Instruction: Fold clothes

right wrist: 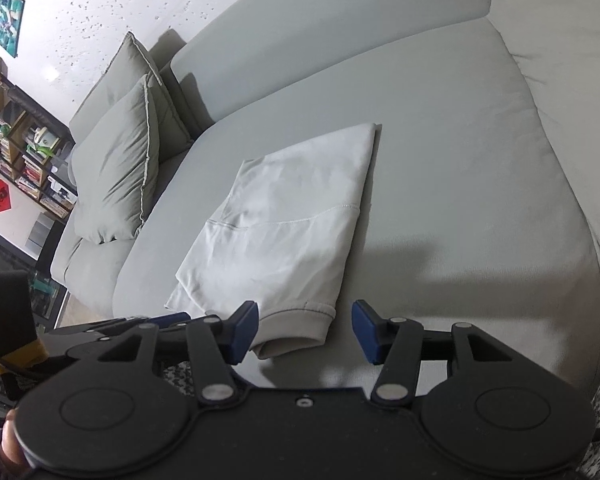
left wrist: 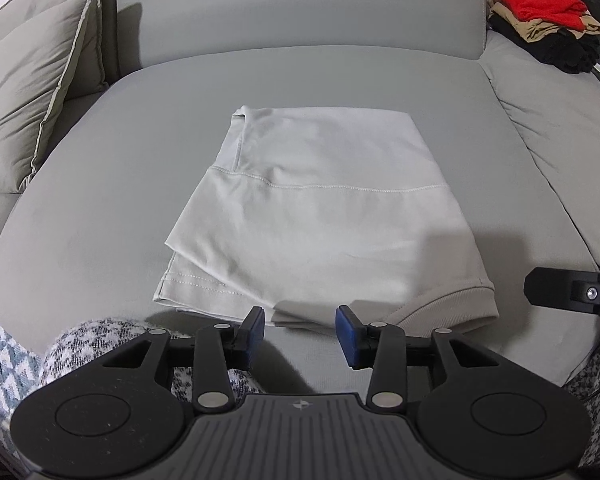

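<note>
A white shirt [left wrist: 320,208] lies folded into a rectangle on the grey sofa seat [left wrist: 100,200], its ribbed collar at the near right corner. My left gripper [left wrist: 300,330] is open and empty, just short of the shirt's near edge. My right gripper [right wrist: 305,330] is open and empty at the shirt's [right wrist: 284,220] near right corner, with the ribbed collar [right wrist: 296,328] lying between its fingers. Part of the right gripper shows at the right edge of the left wrist view [left wrist: 572,290].
Grey cushions [left wrist: 28,92] lean at the sofa's left end. A stack of folded red, tan and black clothes [left wrist: 548,24] sits at the far right of the sofa. A patterned fabric [left wrist: 100,344] lies at the near edge. A bookshelf [right wrist: 16,152] stands at the left.
</note>
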`<state>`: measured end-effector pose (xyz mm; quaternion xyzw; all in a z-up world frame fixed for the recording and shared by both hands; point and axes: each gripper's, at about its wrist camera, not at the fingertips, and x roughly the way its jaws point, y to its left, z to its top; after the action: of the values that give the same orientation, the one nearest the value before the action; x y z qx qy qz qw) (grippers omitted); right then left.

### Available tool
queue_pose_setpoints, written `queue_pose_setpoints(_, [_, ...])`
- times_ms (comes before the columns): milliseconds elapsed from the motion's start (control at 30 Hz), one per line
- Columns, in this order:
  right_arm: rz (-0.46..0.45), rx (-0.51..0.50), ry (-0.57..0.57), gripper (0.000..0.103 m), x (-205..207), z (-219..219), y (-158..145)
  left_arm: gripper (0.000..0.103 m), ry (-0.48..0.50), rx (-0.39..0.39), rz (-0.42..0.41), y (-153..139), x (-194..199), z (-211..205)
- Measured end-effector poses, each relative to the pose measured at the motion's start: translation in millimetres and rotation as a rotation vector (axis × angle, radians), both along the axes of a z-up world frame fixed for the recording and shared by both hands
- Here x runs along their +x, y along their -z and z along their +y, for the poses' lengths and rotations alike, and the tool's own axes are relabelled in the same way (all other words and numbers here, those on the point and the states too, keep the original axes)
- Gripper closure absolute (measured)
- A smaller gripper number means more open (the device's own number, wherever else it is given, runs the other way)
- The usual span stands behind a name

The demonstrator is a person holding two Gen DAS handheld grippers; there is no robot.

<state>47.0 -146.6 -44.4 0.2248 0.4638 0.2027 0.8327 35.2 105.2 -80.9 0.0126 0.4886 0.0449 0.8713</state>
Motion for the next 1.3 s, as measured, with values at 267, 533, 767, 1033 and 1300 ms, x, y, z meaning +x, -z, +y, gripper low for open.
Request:
queue_pose_setpoints(267, [-0.034,-0.007,-0.069,0.087,12.6,16.0,-2.3,0.067,0.01,0.032,-0.028,-5.1,11.9,-0.2])
queue_pose_setpoints(533, [0.025,-0.043,-0.127,0.087,28.1,40.5,15.9,0.071,0.049,0.055,0.014,15.0,21.1,-2.9])
queue_pose_setpoints(767, [0.106,-0.028,-0.147,0.088,15.8,26.1,23.6,0.068,0.087,0.033,0.049,4.4,6.0,7.5])
queue_pose_setpoints(1033, [0.03,0.06,-0.052,0.061,15.8,-4.8,-2.5,0.066,0.006,-0.05,-0.055,-19.0,4.1,35.0])
queue_pose_setpoints(1300, [0.057,0.128,0.068,0.035,32.2,-17.3,1.4,0.059,-0.07,-0.078,-0.128,-28.1,15.7,63.2])
